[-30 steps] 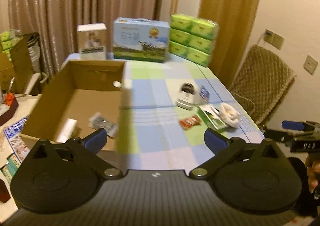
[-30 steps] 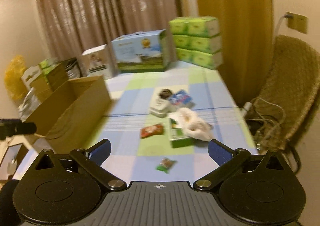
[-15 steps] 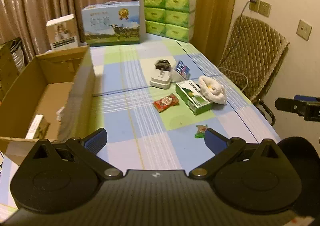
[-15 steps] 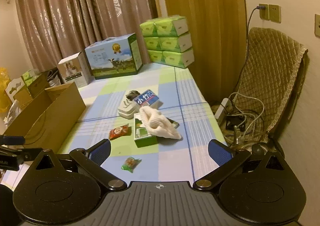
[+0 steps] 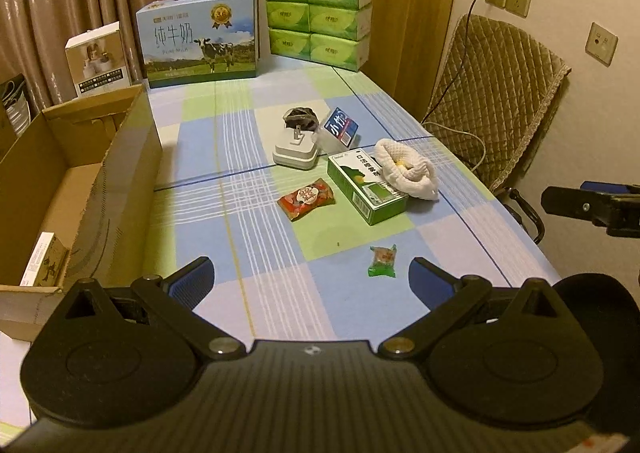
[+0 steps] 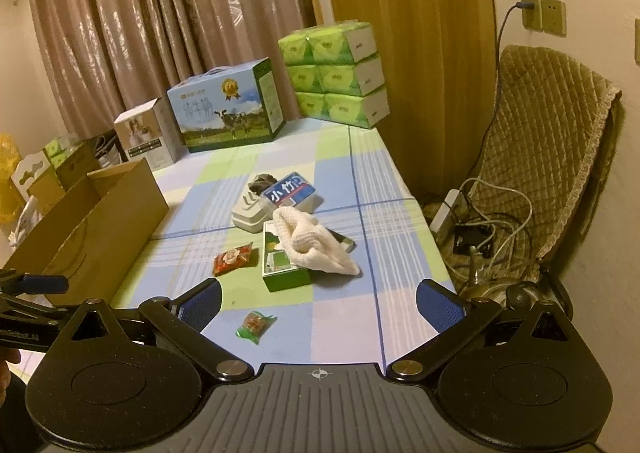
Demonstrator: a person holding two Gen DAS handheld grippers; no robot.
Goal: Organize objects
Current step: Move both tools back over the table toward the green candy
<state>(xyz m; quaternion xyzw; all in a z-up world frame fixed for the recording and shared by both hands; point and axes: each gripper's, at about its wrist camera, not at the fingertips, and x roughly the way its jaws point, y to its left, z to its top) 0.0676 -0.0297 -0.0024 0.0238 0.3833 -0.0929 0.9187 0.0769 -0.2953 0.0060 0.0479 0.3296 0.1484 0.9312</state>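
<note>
Both my tools, left (image 5: pixel 310 279) and right (image 6: pixel 318 303), hung wide and empty above the tabletop (image 5: pixel 276 309); the nearest green candy (image 5: pixel 383 261) called for a low, centred approach toward the cardboard box (image 5: pixel 120 173).

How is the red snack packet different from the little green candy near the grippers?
The red snack packet is larger and flatter; the green candy is a small wrapped piece with green ends. The red snack packet lies beside the green carton at mid-table; the green candy sits alone on the tablecloth, nearest the open left gripper and open right gripper. Both lie loose on the tablecloth, outside the cardboard box.
</note>
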